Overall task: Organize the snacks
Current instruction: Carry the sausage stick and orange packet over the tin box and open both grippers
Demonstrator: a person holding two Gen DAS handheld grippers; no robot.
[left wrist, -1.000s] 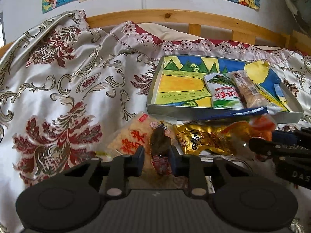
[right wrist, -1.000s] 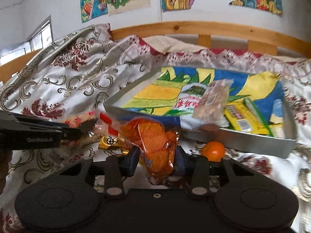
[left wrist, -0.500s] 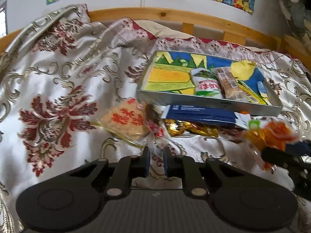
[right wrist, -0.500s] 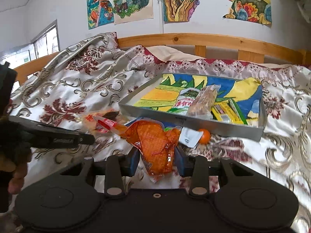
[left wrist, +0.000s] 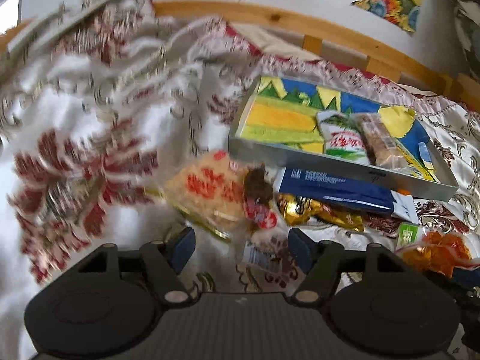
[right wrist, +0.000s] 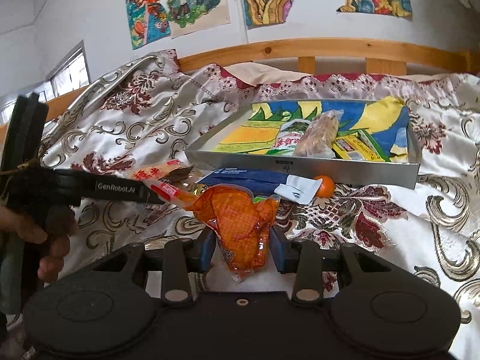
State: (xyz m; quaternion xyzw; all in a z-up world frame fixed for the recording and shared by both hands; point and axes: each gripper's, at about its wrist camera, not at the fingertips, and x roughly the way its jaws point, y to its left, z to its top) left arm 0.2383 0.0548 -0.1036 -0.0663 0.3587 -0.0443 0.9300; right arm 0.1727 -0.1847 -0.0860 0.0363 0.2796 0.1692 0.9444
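My right gripper [right wrist: 242, 247] is shut on an orange snack packet [right wrist: 240, 225], held above the bedspread in front of the grey tray [right wrist: 300, 166]. The packet also shows at the right of the left wrist view [left wrist: 435, 250]. My left gripper [left wrist: 241, 246] is open and empty, just short of a brown-and-red snack packet [left wrist: 259, 201] lying on the bed. Beside that lie a pale rice-cracker packet [left wrist: 207, 189], a gold packet [left wrist: 318, 213] and a blue box [left wrist: 336, 190]. The tray [left wrist: 345, 165] holds a green-white packet [left wrist: 342, 141] and a brown bar [left wrist: 378, 141].
A small orange fruit [right wrist: 325, 186] lies against the tray's front wall. The left gripper's body and the hand holding it [right wrist: 48, 225] are at the left of the right wrist view. A wooden bed rail [right wrist: 300, 51] runs behind the patterned bedspread.
My left gripper has let go of the brown-and-red packet and opened, and that packet now lies on the bed. The right gripper keeps the orange packet and has drawn back slightly.
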